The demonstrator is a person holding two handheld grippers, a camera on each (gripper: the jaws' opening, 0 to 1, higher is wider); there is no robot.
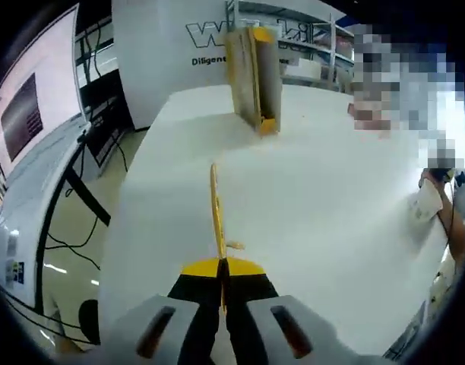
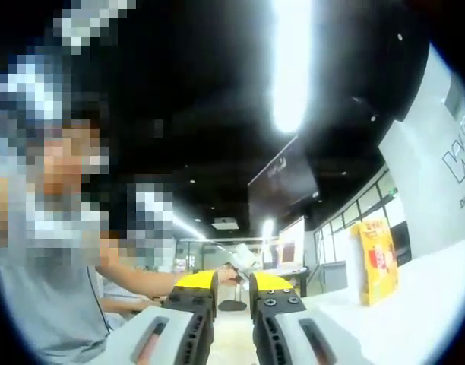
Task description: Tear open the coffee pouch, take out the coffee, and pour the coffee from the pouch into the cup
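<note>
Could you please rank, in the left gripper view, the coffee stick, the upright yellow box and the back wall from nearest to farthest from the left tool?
1. Coffee stick: clamped in the left tool, edge-on.
2. Yellow box: upright at the table's far side.
3. Back wall: behind the table.

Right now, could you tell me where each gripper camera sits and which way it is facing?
Left gripper view: rides the left gripper, angled down across the white table; its jaws are shut on a thin yellow coffee pouch seen edge-on, with a yellow box standing beyond.
Right gripper view: rides the right gripper, tilted up toward the dark ceiling and its light strip; its jaws stand slightly apart, a person's arm behind them.
Shared: the yellow box on the table.
</note>
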